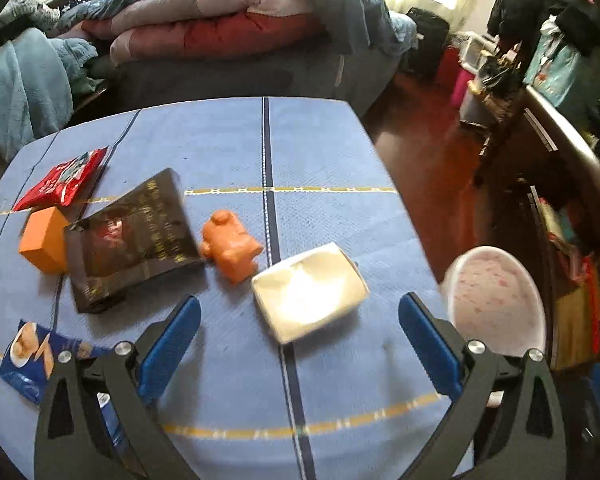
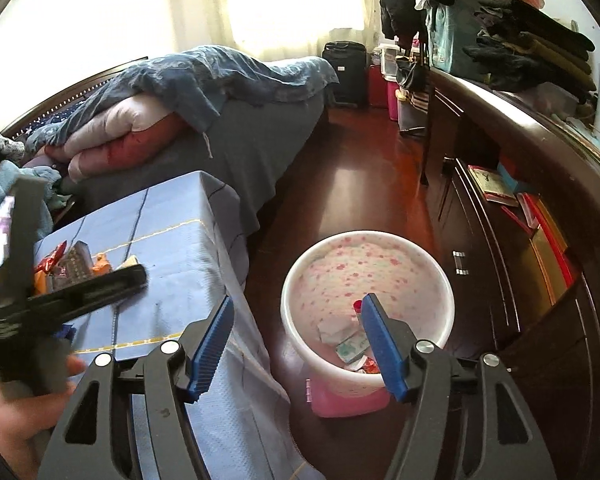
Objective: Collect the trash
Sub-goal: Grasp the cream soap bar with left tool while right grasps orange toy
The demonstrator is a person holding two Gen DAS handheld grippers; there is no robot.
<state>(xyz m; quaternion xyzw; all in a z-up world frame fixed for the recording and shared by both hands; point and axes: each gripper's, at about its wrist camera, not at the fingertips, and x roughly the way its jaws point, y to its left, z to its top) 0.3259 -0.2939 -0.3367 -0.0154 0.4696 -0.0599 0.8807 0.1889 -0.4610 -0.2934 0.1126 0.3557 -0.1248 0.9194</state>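
My left gripper [image 1: 300,320] stood wide open, nothing between the blue pads, pointing down at the blue quilted tablecloth [image 1: 220,140]. My right gripper [image 2: 296,340] was partly open and empty too, hanging over the white pink-speckled plastic trash bin [image 2: 440,272], which sat on the wood floor just beside the table's right edge. A few scraps were already in the bin; which exactly, hard to say, view's cluttered.

Landmark: the small white open cardboard box [image 1: 310,296], just ahead of my left pads, tilted, near the table's bin-side edge. Left of the box, almost touching, was an orange moulded figure-shaped lump [image 1: 232,248]. Further left of the box lay a flat black foil pouch with gold print [image 1: 134,236], touching an orange block [image 1: 46,240]. Beyond those, far left of the box, a red crinkly snack wrapper [image 1: 62,178]. Nearer me and well left of the box, a blue printed snack packet [image 1: 28,356].

Handling, my guess: the box looked light, thin-walled, crushable, so pinch across one side wall gently, not the whole body. Pouch and wrappers seemed slippery and floppy; take them by a raised edge. The lump looked rubbery, though blur made that uncertain.
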